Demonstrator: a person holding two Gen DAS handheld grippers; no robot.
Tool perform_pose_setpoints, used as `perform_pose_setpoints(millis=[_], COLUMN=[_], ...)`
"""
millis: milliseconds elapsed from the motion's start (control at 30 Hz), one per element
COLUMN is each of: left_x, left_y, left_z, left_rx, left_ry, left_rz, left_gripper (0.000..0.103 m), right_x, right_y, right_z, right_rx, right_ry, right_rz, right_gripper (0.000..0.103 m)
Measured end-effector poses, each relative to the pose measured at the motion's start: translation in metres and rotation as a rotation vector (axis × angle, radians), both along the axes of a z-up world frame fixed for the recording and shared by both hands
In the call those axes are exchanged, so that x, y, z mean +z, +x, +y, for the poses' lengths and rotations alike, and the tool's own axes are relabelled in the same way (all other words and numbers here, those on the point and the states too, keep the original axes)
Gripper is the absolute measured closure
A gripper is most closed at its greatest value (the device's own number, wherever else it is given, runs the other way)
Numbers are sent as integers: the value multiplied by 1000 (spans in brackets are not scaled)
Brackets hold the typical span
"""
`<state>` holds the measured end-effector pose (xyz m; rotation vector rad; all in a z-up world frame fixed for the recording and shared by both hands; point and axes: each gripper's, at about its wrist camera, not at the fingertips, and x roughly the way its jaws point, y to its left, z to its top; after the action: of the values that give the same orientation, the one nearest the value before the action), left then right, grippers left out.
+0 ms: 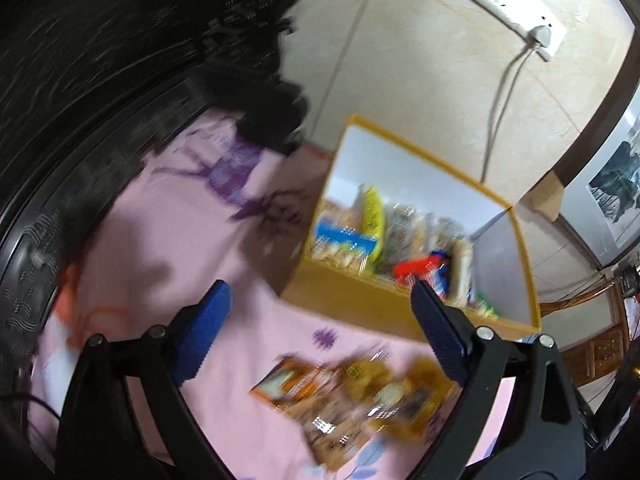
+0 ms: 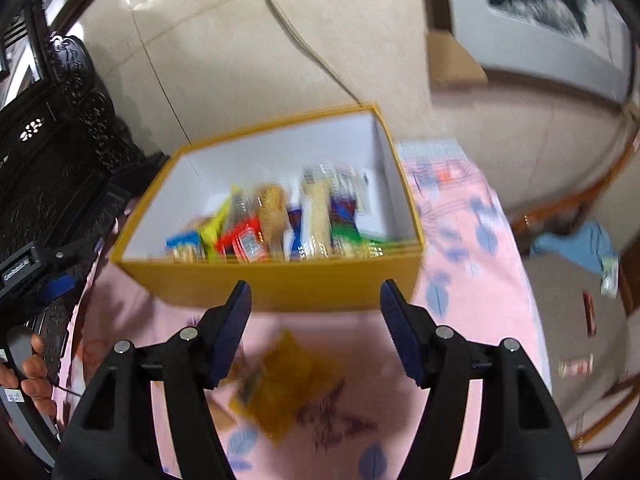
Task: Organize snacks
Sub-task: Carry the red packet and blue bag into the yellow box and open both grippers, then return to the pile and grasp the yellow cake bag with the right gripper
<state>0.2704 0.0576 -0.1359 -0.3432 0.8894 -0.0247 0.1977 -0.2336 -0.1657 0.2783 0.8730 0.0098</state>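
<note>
Left gripper (image 1: 320, 308): jaws spread wide, nothing between the blue pads. Below and between its fingers, a loose heap of orange and yellow snack packets (image 1: 360, 396) lies on the pink patterned cloth (image 1: 168, 240); the picture is blurred and a count is not possible. The pads stand above the heap, not on it.

Beyond the left gripper's right finger: yellow box (image 1: 348, 300), white inside, open top. Packets inside it (image 1: 384, 236) stand upright in a row: blue, yellow, clear, red, green at the near corner.

Right gripper (image 2: 316, 304): jaws parted, nothing pinched. Just under the gap between its fingers, a single yellow-orange packet (image 2: 288, 384) lies flat on the cloth (image 2: 472, 312), apart from both pads. A tan scrap or card edge shows by the left finger's base; too blurred to name.

Straight ahead of the right gripper's tips, the same yellow box (image 2: 280, 280) with its near wall facing the fingers, packets (image 2: 272, 228) standing in the front half, rear half bare white.

Far left of the right gripper: a person's hand (image 2: 34, 376) on the other gripper's handle, dark carved furniture (image 2: 60, 152) behind it. A white cable (image 2: 304, 48) runs down the tiled wall behind the box.
</note>
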Motion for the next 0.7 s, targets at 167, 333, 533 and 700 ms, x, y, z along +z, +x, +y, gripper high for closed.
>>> perform_pose_setpoints(millis=[167,333,533,700], left_x=[-19,-34,-33,-30], left_y=[-39,-69,-88,-91], left_z=[21,32,32,34], left_rx=[18,21,-3,-2], left_ry=[27,18,5,-9], left_rz=[44,98,90,82], left_gripper=[10,10,10,10], right_x=[-31,-53,-62,-77], right_y=[-30,-37,-21,-5], right_z=[1,19,49,67], right_rx=[-29,-22,24,44], right_ry=[61,106,90,55], right_rz=[121,198,234,271], right_gripper=[36,36,36,36])
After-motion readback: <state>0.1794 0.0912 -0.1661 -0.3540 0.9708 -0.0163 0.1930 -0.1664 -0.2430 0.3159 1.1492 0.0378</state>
